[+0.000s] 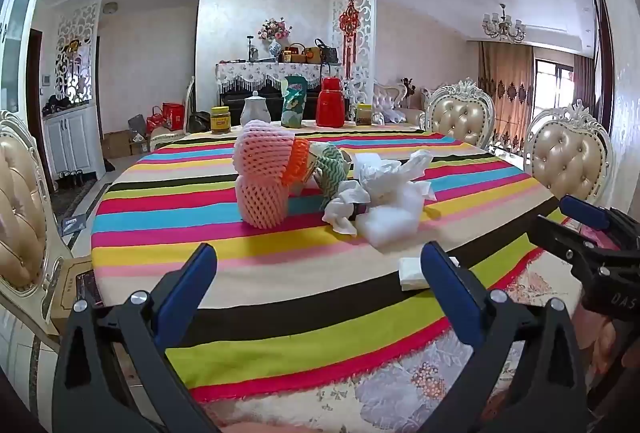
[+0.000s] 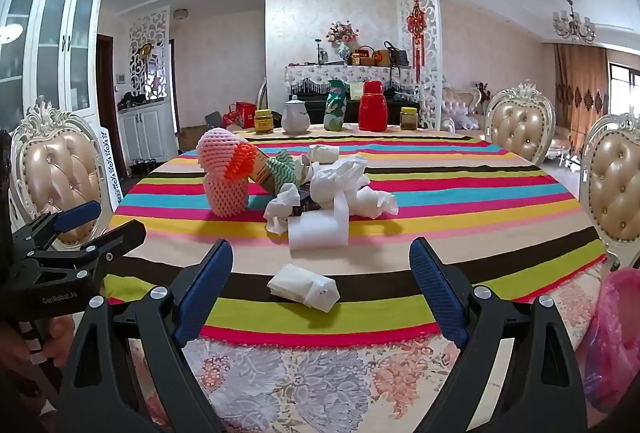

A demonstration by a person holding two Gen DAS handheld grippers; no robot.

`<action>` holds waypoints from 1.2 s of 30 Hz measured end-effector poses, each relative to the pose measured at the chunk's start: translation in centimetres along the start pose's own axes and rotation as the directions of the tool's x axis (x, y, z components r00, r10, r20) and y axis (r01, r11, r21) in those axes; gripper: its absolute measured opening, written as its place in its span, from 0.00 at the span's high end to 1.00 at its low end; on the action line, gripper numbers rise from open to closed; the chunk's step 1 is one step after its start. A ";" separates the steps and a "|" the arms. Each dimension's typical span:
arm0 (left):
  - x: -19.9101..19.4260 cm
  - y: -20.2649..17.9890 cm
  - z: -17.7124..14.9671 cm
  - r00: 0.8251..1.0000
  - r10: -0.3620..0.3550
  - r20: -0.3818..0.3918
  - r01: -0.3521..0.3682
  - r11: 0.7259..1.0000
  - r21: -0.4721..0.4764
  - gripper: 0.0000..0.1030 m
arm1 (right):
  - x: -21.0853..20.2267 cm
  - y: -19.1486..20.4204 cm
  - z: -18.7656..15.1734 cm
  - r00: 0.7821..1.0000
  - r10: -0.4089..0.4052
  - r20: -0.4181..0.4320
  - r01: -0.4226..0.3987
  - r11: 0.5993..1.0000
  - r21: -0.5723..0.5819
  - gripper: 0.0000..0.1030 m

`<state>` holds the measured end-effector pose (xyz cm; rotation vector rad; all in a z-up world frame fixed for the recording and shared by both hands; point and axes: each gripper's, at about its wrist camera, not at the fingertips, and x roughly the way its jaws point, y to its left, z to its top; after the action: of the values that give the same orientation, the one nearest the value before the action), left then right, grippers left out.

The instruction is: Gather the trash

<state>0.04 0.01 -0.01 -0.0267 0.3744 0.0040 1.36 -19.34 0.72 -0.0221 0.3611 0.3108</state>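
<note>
Left gripper [image 1: 320,273] and right gripper [image 2: 322,269] both stand wide with nothing between the jaws, above the near edge of the striped tablecloth [image 2: 460,193]. A wadded tissue [image 2: 303,287] lies near that edge. Toward the table's middle sits the trash heap: crumpled tissues [image 2: 344,185], pink foam fruit nets [image 2: 224,169]; jars and a red thermos [image 2: 373,105] line the far edge.

Trash pile [image 2: 304,189] mid-table [image 2: 500,233], jars [image 2: 264,121] behind
</note>
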 end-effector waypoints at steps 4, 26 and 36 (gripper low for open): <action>0.1 -0.1 0.0 1.000 0.003 0.002 -0.003 1.000 0.003 0.04 | 0.0 -0.1 0.0 1.000 0.002 -0.003 -0.002 1.000 0.005 0.18; -0.1 -0.2 0.0 1.000 0.000 0.000 0.000 1.000 0.000 0.04 | 0.3 -0.1 -0.2 1.000 0.012 -0.003 -0.012 1.000 0.024 0.18; -0.2 -0.1 -0.1 1.000 0.000 -0.002 0.000 1.000 -0.001 0.04 | 0.3 -0.2 -0.2 1.000 0.015 -0.004 -0.015 0.999 0.032 0.18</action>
<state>-0.17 -0.14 -0.06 -0.0277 0.3761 0.0036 1.59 -19.47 0.44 0.0109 0.3700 0.3202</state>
